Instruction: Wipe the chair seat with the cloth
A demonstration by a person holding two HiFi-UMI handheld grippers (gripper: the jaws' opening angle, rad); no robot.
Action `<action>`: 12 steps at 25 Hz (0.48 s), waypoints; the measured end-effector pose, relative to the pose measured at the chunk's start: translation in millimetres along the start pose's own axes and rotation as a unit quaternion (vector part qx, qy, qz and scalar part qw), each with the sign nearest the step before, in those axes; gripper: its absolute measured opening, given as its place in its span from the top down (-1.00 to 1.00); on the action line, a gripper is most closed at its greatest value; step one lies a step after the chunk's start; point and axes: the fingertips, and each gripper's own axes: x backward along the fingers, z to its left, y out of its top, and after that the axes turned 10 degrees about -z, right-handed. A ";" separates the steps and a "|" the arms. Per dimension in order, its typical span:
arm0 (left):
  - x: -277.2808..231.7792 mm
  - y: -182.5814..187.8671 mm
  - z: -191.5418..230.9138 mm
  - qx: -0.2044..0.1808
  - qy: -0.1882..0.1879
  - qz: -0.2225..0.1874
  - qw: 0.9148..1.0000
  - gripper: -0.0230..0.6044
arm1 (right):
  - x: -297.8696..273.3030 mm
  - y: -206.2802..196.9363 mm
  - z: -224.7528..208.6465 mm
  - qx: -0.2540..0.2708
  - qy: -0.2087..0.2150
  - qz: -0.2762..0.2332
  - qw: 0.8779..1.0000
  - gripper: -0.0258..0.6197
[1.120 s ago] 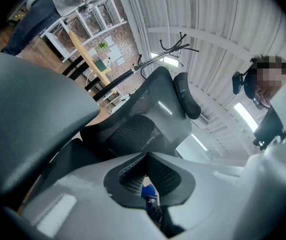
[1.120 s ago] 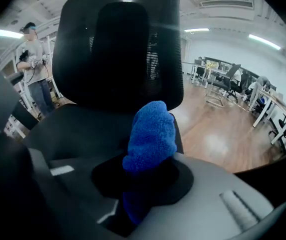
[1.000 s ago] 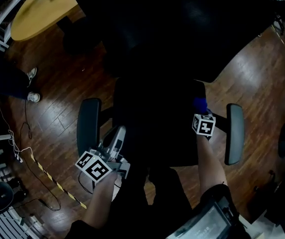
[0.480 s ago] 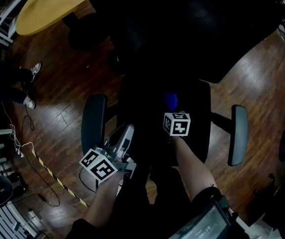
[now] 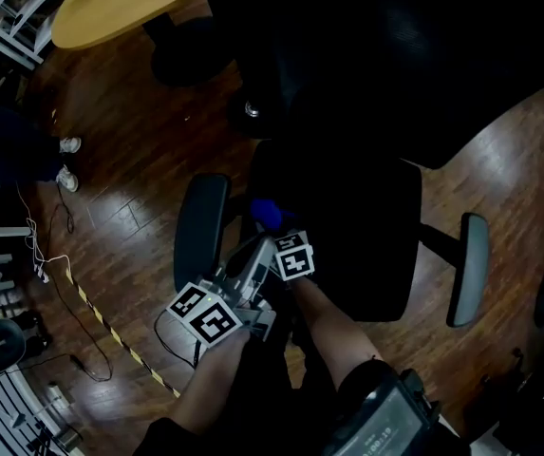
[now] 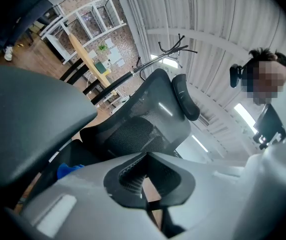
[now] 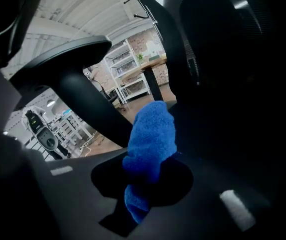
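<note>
No lettering, label, brand or number can be read anywhere in view.

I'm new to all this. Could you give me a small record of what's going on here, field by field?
Setting: black chair seat on a wood floor
Right tool: shut on a blue cloth
Left tool: shut, holding nothing
Cloth position: near the seat's edge, by an armrest

Overhead and two close-ups, chair (image 5: 357,240) shared
</note>
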 end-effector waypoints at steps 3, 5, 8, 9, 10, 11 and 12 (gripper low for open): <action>1.3 3.6 6.1 0.004 0.003 -0.006 1.000 0.95 | 9.2 -3.2 -19.9 0.016 -0.022 0.000 1.000 0.69; 3.2 5.3 7.9 0.008 0.005 -0.008 1.000 0.95 | 25.4 -9.5 -43.7 0.010 -0.051 0.004 0.999 0.69; 4.4 8.0 9.3 0.006 0.007 -0.007 1.000 0.95 | 64.2 -19.5 -95.5 -0.004 -0.103 0.004 0.995 0.69; 4.5 8.6 9.4 0.006 0.006 -0.006 1.000 0.95 | 79.6 -22.3 -114.5 -0.011 -0.122 0.004 0.992 0.69; 4.8 8.6 9.3 0.005 0.005 -0.005 1.000 0.95 | 96.3 -24.4 -133.1 -0.018 -0.141 0.002 0.990 0.69; 5.0 8.0 9.1 0.003 0.004 -0.002 1.000 0.95 | 114.1 -26.1 -151.7 -0.023 -0.162 0.002 0.987 0.69; 4.9 7.1 9.1 0.001 0.004 0.001 1.000 0.95 | 132.9 -27.8 -170.5 -0.026 -0.184 0.004 0.983 0.69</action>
